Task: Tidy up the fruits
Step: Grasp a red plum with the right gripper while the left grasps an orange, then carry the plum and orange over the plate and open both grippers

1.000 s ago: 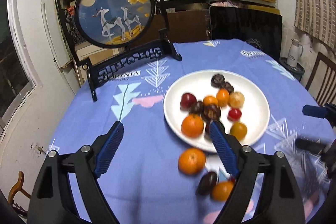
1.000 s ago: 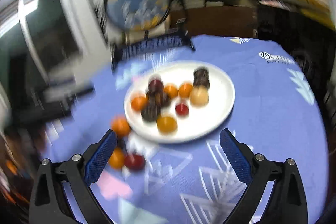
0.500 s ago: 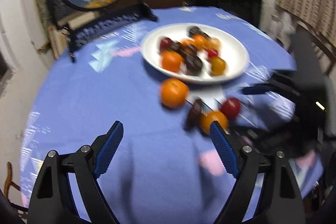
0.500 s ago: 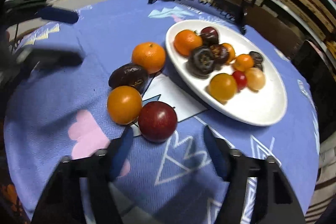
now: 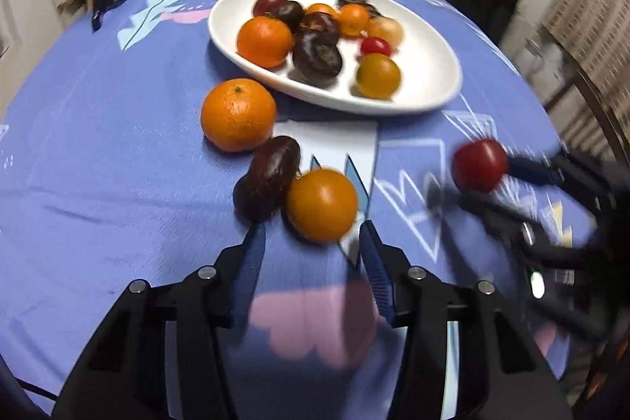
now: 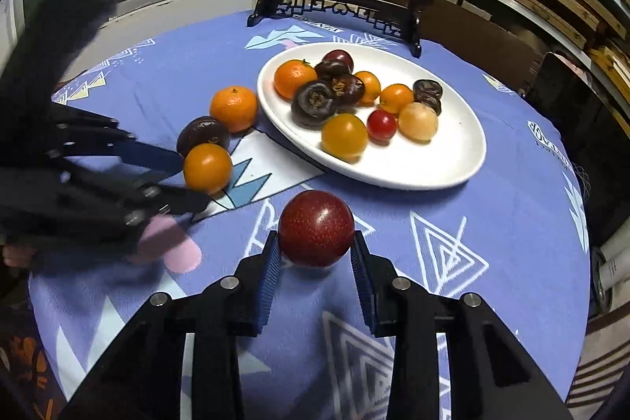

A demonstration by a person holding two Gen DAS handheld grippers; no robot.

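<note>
1. While both sets of jaws are closing, our right gripper (image 6: 315,248) has the red plum (image 6: 316,228) between its pads, touching, on the worktop (image 6: 512,223).
2. Our left gripper (image 5: 311,241) closes around the orange tomato (image 5: 322,205), pads not yet pressing.
3. The white plate (image 6: 445,160) lies ahead, beyond both.
4. Tablecloth lettering is unreadable.

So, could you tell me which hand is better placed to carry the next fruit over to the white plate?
Right. The right gripper is closing with the dark red fruit already between its fingers. The left gripper is also closing, but its fingertips only reach the near side of the orange fruit, short of the plate.
</note>
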